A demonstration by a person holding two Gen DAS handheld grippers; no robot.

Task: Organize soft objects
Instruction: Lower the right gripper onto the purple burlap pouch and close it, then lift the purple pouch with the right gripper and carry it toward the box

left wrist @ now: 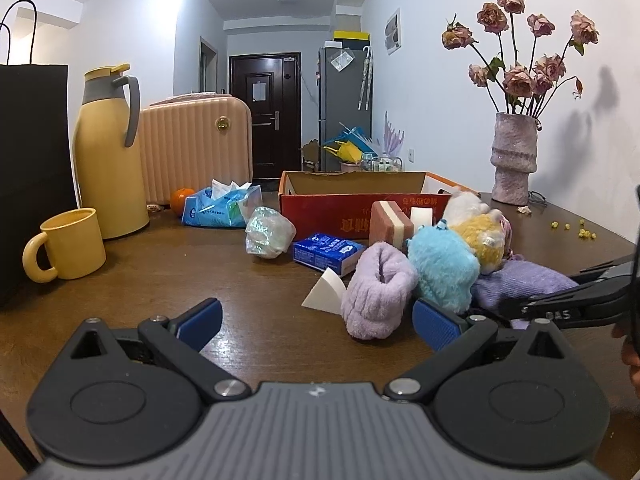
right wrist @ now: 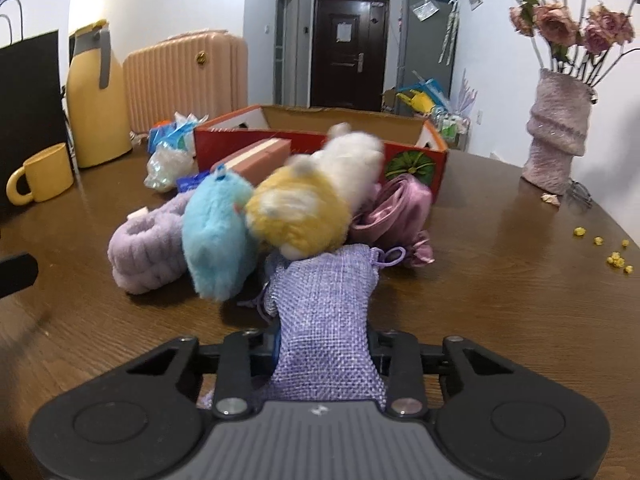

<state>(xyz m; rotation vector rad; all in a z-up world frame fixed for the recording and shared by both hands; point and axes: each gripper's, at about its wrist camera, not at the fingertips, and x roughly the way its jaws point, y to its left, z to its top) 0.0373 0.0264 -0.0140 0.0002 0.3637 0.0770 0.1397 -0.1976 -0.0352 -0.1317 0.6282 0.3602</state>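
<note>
My right gripper is shut on the near end of a lilac woven pouch, which lies on the brown table. The pouch's far end touches a pile: a blue plush, a yellow-and-white plush, a lilac fluffy roll and a pink satin scrunchie. Behind them stands an open red cardboard box. In the left wrist view my left gripper hovers open over bare table, its right pad beside the lilac roll and blue plush. The right gripper enters there on the pouch.
A white wedge sponge, a pink-and-white sponge, a blue tissue pack and crumpled plastic lie before the box. Yellow mug, yellow jug and black bag stand left; a vase stands right.
</note>
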